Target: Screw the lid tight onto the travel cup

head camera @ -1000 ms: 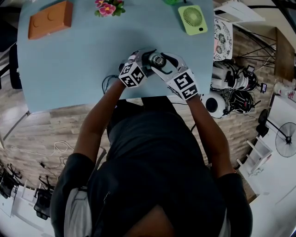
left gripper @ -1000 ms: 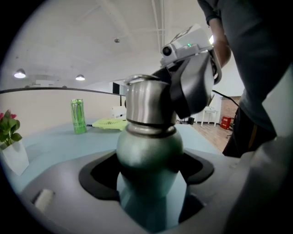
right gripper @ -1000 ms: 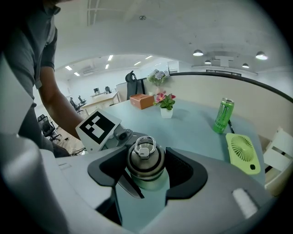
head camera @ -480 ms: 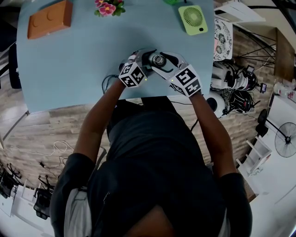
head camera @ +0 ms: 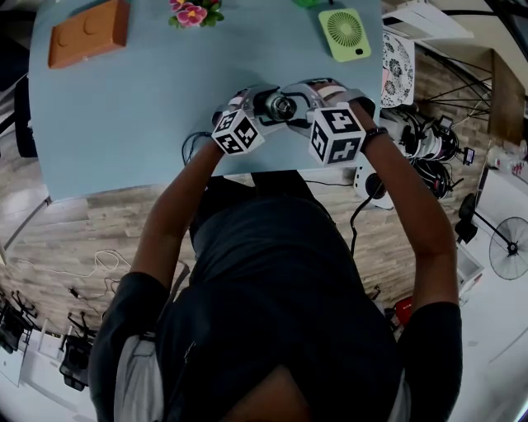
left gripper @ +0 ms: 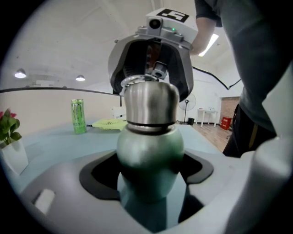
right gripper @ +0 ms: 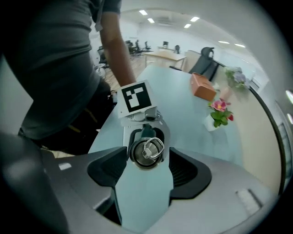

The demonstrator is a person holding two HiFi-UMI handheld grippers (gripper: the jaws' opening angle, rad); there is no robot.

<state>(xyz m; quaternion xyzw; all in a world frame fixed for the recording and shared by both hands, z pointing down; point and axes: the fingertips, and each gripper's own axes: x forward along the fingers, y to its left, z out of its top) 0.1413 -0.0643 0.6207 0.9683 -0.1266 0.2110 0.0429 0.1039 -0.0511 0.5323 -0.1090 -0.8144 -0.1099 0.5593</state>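
A pale blue table stands on a wood-plank floor, with a tangle of cables and gear beside it on the person's right. The right gripper view shows an open office behind, with desks, a dark chair and rows of ceiling lights.

At the table's far side lie an orange block and a flat green fan. Between them stands a small white pot holding pink flowers. A green can stands upright near the fan; its top cannot be made out.

The travel cup stands upright near the table's near edge, in front of the person. Its green body is pinched between the jaws of the left gripper, which comes in from the side. The steel lid sits on the cup's mouth — a dark seam shows where it meets the body — so nothing inside can be seen. A small metal ring lies on the lid's top.

The right gripper comes down from above, its jaws closed in on the lid's two sides — the pads sit right at its rim.
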